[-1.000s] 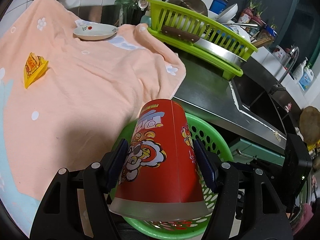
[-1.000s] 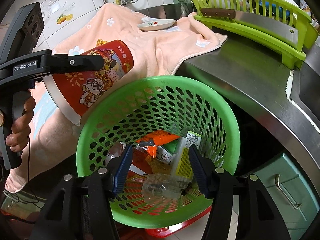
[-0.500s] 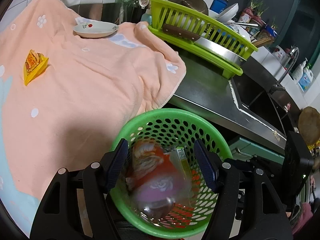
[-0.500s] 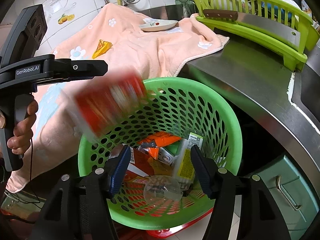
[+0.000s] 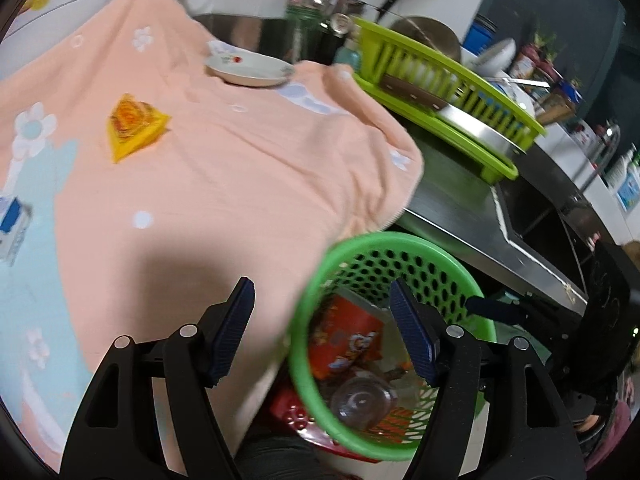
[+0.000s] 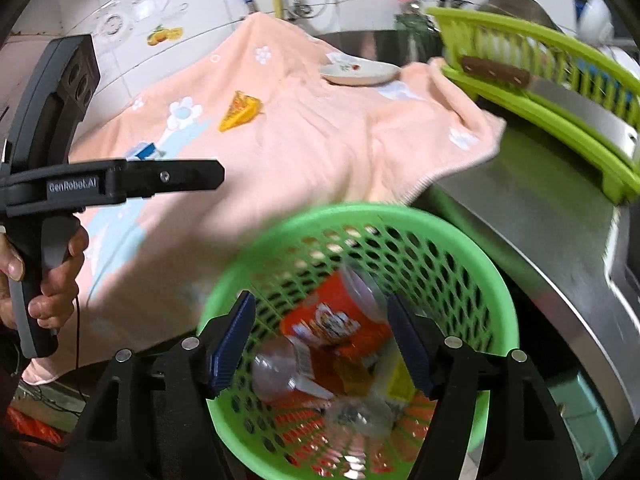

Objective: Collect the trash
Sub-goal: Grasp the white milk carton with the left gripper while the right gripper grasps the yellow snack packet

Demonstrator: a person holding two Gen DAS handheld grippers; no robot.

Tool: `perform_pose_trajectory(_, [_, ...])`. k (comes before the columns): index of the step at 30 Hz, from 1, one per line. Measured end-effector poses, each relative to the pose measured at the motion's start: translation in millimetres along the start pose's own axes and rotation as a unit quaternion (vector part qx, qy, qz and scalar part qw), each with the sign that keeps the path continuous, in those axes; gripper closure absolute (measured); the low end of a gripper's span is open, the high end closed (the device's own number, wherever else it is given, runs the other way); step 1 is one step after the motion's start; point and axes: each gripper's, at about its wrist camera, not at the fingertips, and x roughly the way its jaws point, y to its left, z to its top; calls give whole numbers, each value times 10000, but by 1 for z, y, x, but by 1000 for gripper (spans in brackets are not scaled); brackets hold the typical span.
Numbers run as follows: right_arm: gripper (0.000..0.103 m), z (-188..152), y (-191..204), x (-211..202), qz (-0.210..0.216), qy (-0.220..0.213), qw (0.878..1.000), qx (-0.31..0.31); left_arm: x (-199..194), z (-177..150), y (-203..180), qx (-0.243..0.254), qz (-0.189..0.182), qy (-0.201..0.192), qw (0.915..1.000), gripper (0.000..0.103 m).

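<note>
A green perforated trash basket (image 5: 372, 245) (image 6: 448, 240) sits below the counter edge. The red paper cup (image 5: 344, 336) (image 6: 332, 322) lies inside it among a clear plastic bottle (image 6: 280, 372) and wrappers. My left gripper (image 5: 322, 332) is open and empty above the towel's edge, just left of the basket. It also shows in the right wrist view (image 6: 216, 172). My right gripper (image 6: 320, 344) is open and empty over the basket. A yellow-orange wrapper (image 5: 134, 124) (image 6: 240, 111) lies on the peach towel. A blue-and-white carton (image 5: 12, 224) (image 6: 142, 151) lies at the towel's left.
A peach towel (image 5: 224, 184) covers the counter. A white dish (image 5: 248, 70) sits at its far end. A lime dish rack (image 5: 452, 92) with a cleaver stands on the steel counter (image 5: 460, 216). A sink (image 5: 532, 216) lies to the right.
My left gripper let go of the red cup, which fell into the basket. The left gripper then swung left over the towel. The right gripper stayed open above the basket.
</note>
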Motion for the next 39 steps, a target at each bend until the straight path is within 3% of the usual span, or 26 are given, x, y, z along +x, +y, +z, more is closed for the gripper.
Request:
perform_pose_trajectory(12, [31,78,48,44,424,-50,9981,-455,-47,16,98,-791,903,-362,9921,27])
perform_pose_trajectory(20, [31,135,74,94,633,27,9963,-574,-78,39,181,-1474,1716,-627,9720,23])
perform_pose_trajectory(27, [31,183,93,142,745,53,9950,-658,-87,55,249,-1923,2317,-636,9515,21])
perform_pose_trajectory(33, [31,222,103,190,783,86,9943,-724,-87,55,300,-2508,2379,-534,9368,21])
perform_pose_trajectory(39, [31,247,115,240,754,167,9935,-832,-81,54,321,-2841,2381,-498,9274,19])
